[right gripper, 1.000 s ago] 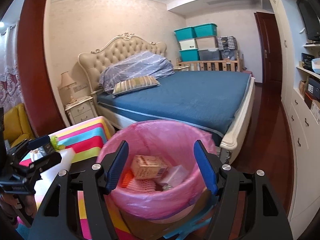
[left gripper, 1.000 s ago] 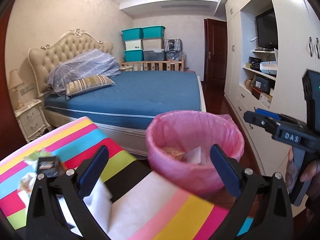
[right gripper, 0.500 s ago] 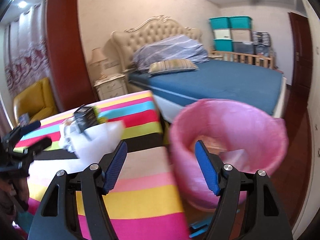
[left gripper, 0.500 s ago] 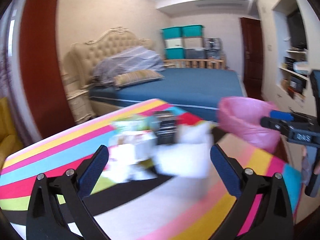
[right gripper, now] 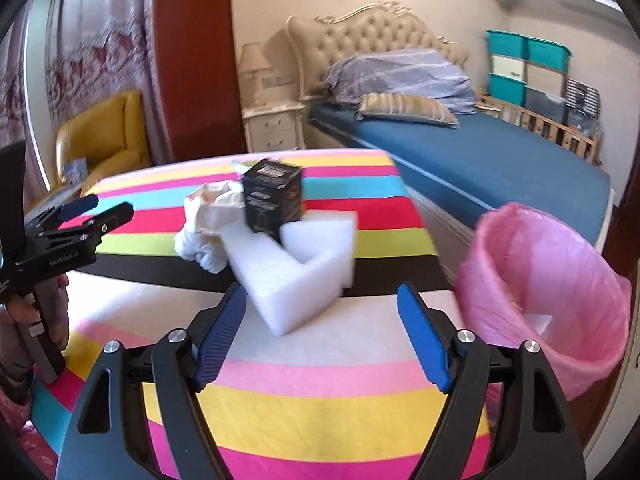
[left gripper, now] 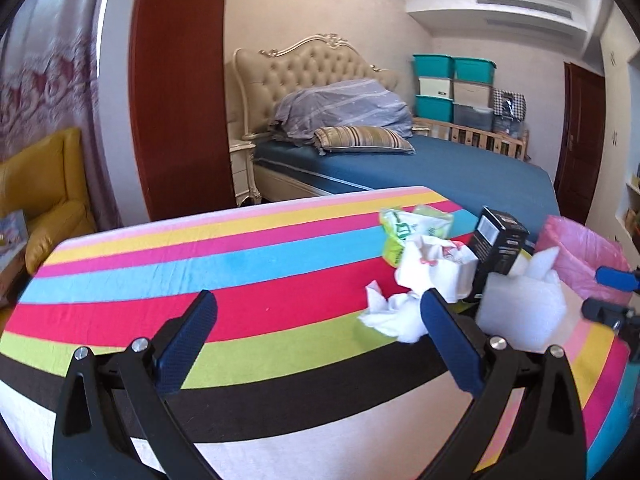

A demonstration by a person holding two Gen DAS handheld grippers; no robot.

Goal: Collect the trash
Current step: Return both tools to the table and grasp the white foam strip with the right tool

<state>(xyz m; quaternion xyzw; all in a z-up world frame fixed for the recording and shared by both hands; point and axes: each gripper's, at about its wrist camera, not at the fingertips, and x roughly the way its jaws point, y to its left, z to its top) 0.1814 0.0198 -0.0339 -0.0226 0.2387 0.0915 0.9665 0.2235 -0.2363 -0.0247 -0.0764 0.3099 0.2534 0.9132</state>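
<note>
Trash lies on a striped table: a white foam block, a black box, crumpled white paper and a green packet. A bin with a pink liner stands at the table's right end and holds a white scrap. My right gripper is open and empty, just short of the foam block. My left gripper is open and empty over the table, with the crumpled paper by its right finger. The foam and box sit to its right.
A blue bed with pillows stands behind the table. A yellow armchair and curtain are at the left, a nightstand beside the bed. Stacked storage boxes stand at the far wall.
Both grippers have swung left from the pink bin toward the trash on the table. Both stayed open and empty.
</note>
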